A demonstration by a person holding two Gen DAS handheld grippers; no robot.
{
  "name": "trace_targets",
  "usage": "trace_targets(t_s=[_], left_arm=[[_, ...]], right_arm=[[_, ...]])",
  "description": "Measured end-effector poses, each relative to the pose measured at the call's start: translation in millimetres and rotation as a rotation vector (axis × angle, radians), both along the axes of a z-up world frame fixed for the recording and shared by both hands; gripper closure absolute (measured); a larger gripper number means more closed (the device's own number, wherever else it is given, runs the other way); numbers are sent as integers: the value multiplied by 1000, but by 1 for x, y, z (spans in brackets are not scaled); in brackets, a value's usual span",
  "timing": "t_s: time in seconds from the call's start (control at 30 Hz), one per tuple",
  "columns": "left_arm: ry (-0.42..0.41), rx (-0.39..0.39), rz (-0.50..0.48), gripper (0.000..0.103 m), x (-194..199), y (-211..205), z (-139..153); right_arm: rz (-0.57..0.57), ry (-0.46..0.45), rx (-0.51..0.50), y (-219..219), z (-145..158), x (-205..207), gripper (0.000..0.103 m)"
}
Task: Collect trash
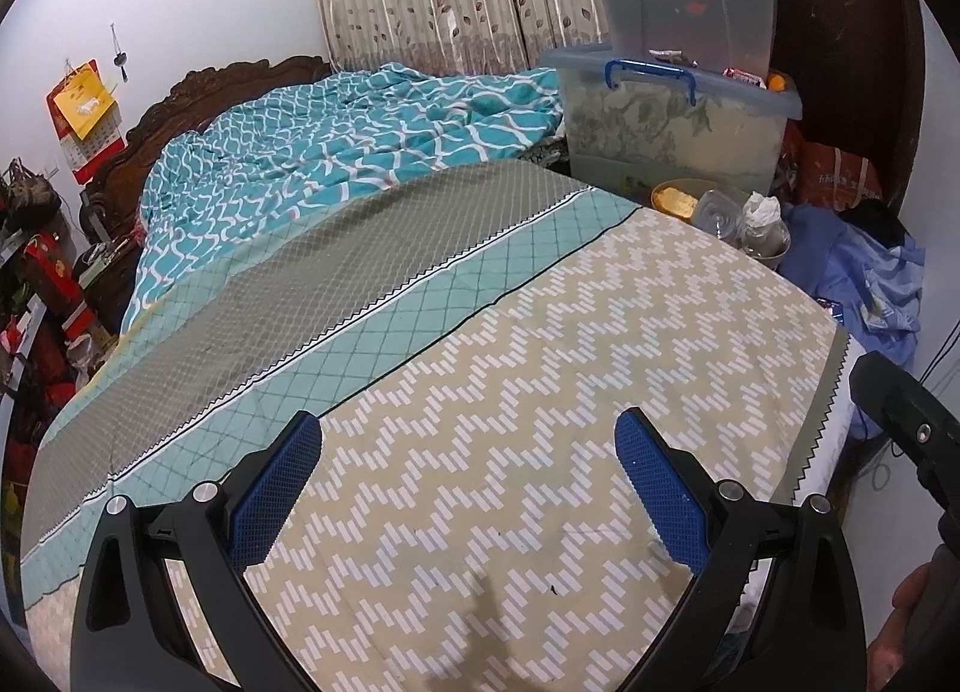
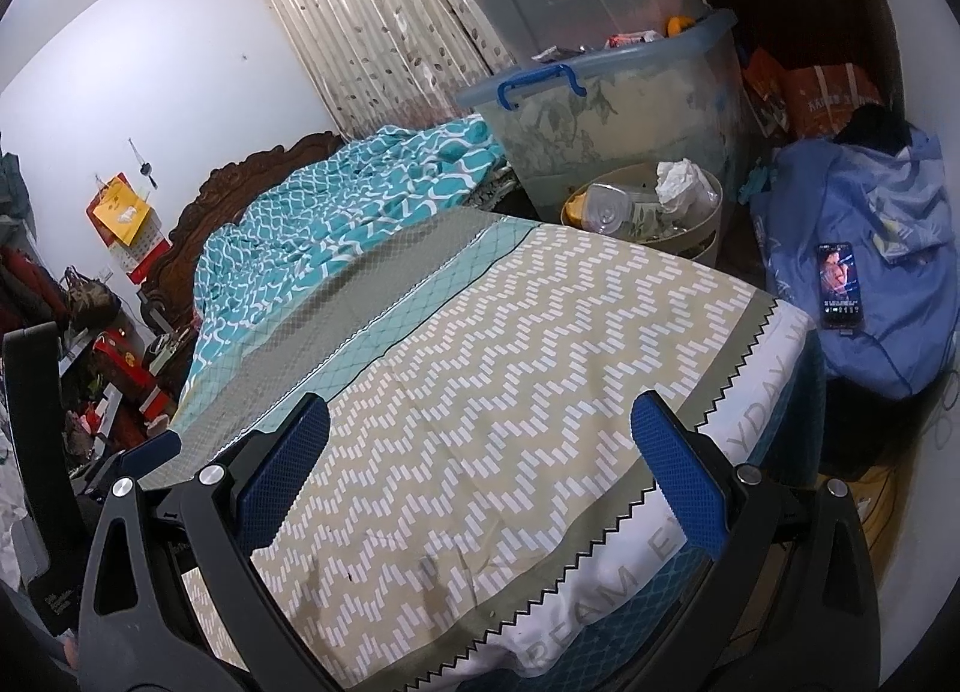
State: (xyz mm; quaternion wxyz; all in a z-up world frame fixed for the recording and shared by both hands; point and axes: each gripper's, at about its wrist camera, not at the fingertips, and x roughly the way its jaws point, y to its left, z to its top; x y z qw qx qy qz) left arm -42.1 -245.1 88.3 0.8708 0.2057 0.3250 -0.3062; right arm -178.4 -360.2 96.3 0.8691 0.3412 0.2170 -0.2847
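A round beige trash bin stands beyond the far corner of the bed and holds a crumpled white tissue, a clear plastic container and a yellow piece. It also shows in the left wrist view, with the tissue on top. My left gripper is open and empty above the zigzag bedsheet. My right gripper is open and empty above the same sheet, near the bed's right edge. The bin lies far ahead of both.
Stacked clear storage boxes stand behind the bin. A teal patterned quilt is bunched at the head of the bed. A blue cloth bundle with a phone on it lies right of the bed. Shelves with clutter stand at left.
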Motion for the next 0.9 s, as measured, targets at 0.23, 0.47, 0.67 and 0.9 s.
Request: trace_targets(t_s=[0.23,0.47,0.67,0.9], left_arm=[[-12,-25,-8,9,-3,6,6],[-9,-43,-11,9,-4,9,10],[-5,-53,-23,9,-7,9,11],[-3,-65,-33,9,-8,11,12]], right_arm=[[-9,-14,-29,4,9,-4,3],[-8,-17,-30,6,11,-5,3],[-11,-21,-35,6,14,-7,3],[-11,-21,-35,6,15,-7,3]])
